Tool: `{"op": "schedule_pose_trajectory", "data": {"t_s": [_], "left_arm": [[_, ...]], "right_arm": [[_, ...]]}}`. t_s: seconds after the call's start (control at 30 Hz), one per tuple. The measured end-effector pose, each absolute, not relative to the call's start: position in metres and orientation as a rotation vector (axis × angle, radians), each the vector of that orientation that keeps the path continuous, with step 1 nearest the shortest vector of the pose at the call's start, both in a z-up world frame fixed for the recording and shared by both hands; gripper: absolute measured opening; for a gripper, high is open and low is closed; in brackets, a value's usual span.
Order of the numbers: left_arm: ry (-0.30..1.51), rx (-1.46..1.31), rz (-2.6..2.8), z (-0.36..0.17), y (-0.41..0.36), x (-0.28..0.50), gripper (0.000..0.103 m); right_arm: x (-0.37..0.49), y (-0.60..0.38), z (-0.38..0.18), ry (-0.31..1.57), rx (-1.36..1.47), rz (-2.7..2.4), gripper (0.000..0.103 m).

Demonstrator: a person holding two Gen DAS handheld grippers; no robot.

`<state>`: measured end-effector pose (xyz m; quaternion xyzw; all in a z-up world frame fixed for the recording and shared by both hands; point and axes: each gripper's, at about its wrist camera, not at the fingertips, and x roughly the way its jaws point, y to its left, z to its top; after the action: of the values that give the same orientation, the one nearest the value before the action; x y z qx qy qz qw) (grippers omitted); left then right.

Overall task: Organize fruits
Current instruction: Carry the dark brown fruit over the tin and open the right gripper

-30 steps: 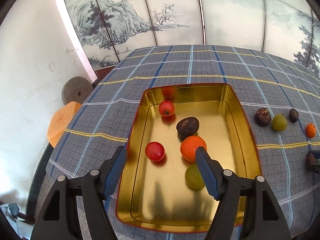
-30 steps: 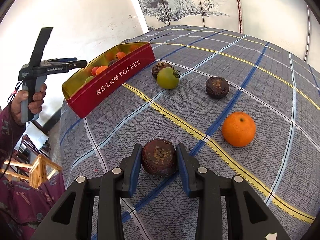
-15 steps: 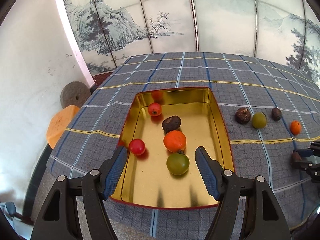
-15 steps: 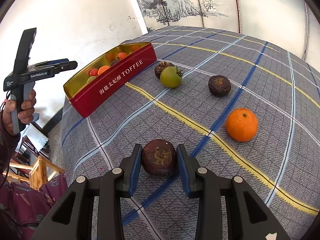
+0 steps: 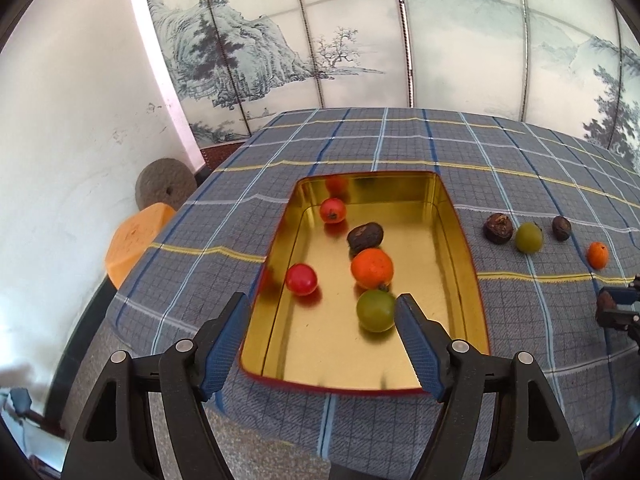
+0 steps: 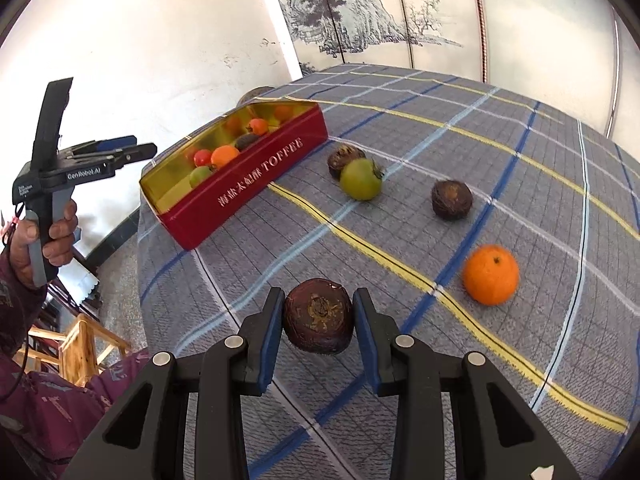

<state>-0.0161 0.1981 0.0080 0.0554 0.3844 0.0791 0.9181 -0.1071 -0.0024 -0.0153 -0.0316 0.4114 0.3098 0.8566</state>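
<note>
While the right hand-held gripper (image 6: 319, 322) clamps a dark fruit (image 6: 318, 316), open tablecloth (image 6: 520, 152) surrounds it.

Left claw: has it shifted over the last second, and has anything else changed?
The left claw pulled back from the tin, open and empty. The right claw stayed shut on the dark fruit, apparently lifting it slightly. Other fruit unmoved.

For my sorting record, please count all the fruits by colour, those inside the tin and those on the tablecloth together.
Red fruits: 2
Oranges: 2
Green fruits: 2
Dark brown fruits: 4, one of them held in the right tongs
Total: 10
</note>
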Motion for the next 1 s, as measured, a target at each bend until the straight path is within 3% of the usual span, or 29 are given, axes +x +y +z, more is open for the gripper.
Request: {"op": "schedule_pose_trajectory", "data": {"t_s": [0.47,0.73,0.87,1.0], "left_arm": [[0.788,0.07,0.212,0.009,0.232,-0.048,0.075],[0.779,0.062,0.228,0.011,0.244,-0.061,0.081],[0.787,0.071,0.221,0.009,0.243,-0.065,0.082],[0.788,0.089,0.201,0.008,0.238,-0.065,0.082]], "right_arm": [[-0.074,0.098,0.045,0.774,-0.144,0.813,0.032],[-0.028,0.164,0.044,0.805,-0.101,0.867,0.035],[-0.017,0.153,0.058,0.752,0.043,0.85,0.064],[-0.027,0.114,0.079,0.67,0.103,0.772,0.07]]}}
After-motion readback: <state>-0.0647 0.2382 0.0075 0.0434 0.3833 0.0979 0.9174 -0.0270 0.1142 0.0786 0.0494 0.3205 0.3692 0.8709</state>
